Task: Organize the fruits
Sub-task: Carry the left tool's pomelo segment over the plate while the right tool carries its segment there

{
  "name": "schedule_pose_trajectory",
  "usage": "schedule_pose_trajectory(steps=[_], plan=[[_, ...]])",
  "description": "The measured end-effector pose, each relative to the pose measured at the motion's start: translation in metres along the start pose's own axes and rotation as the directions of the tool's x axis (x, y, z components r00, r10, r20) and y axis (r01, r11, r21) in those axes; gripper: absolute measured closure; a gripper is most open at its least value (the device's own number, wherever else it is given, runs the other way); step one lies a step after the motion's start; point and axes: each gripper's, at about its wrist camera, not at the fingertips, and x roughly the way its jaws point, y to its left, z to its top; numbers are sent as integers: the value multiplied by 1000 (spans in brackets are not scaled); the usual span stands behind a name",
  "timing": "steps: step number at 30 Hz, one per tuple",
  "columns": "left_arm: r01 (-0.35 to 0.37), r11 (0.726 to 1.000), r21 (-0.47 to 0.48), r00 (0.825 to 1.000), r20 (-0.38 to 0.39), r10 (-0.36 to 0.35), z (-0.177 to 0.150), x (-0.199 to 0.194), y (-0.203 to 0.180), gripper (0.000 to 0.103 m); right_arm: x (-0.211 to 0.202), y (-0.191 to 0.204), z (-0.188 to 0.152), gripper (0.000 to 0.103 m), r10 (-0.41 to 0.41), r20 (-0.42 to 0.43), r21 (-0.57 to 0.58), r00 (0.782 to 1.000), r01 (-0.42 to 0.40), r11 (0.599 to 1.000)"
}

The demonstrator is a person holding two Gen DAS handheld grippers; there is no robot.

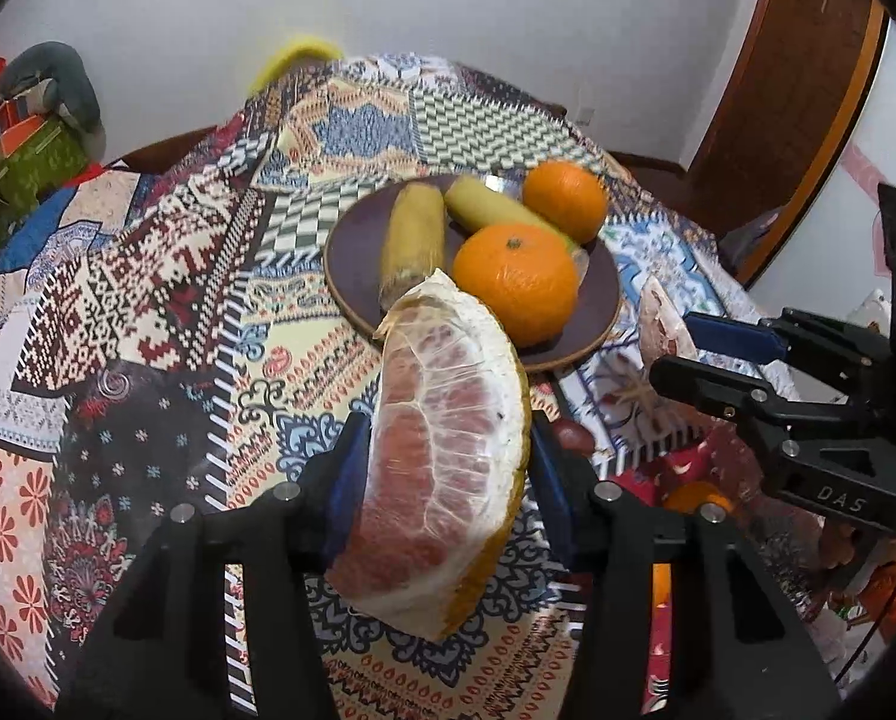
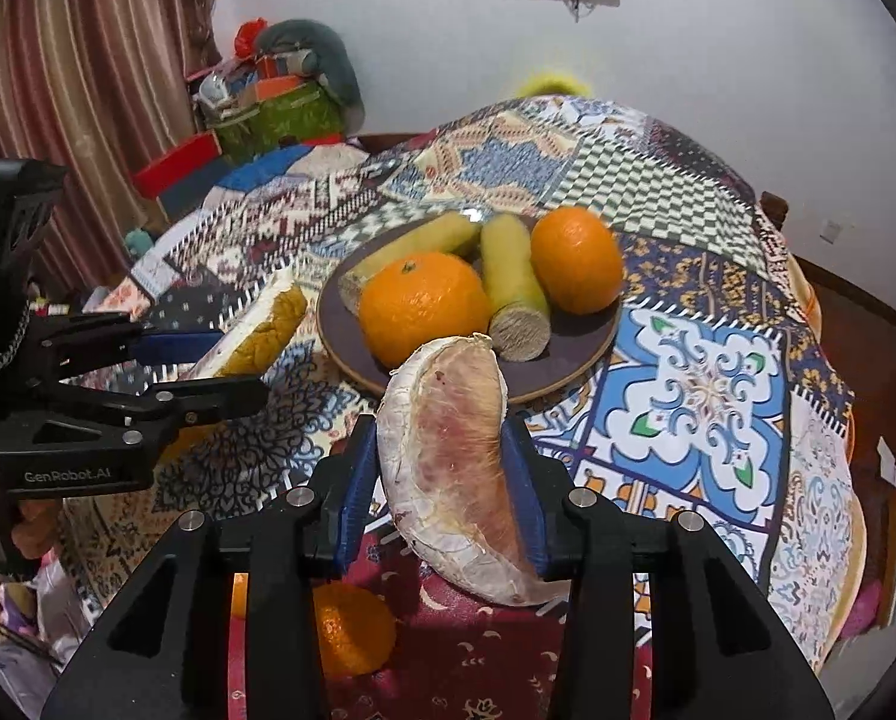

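My left gripper (image 1: 448, 420) is shut on a pomelo wedge (image 1: 448, 450) with pink flesh and yellow rind, held above the patchwork cloth just in front of a dark round plate (image 1: 352, 300). On the plate lie two oranges (image 1: 514, 282) (image 1: 565, 198) and two yellow-green cane pieces (image 1: 412, 240) (image 1: 496, 210). My right gripper (image 2: 442, 429) is shut on a peeled pomelo segment (image 2: 448, 468), also just short of the plate (image 2: 568, 372). Each gripper shows in the other's view: the right gripper (image 1: 673, 348) at the right, the left gripper (image 2: 232, 363) with its wedge (image 2: 268, 324) at the left.
Another orange (image 2: 352, 630) lies low on the red cloth under the right gripper. The patchwork cloth (image 1: 148, 300) covers the whole table. Boxes and bags (image 2: 268, 102) are stacked past the far left edge. A wooden door (image 1: 808, 90) stands at the right.
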Motion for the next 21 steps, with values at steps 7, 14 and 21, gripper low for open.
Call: schedule_pose_trajectory(steps=[7, 14, 21], plan=[[-12, 1000, 9, 998, 65, 12, 12, -23, -2, 52, -22, -5, 12, 65, -14, 71, 29, 997, 12, 1000], [-14, 1000, -4, 993, 119, 14, 31, -36, 4, 52, -40, -9, 30, 65, -34, 145, 37, 989, 29, 999], [-16, 1000, -14, 987, 162, 18, 52, -39, 9, 52, -46, -10, 50, 65, -47, 199, 20, 979, 43, 999]])
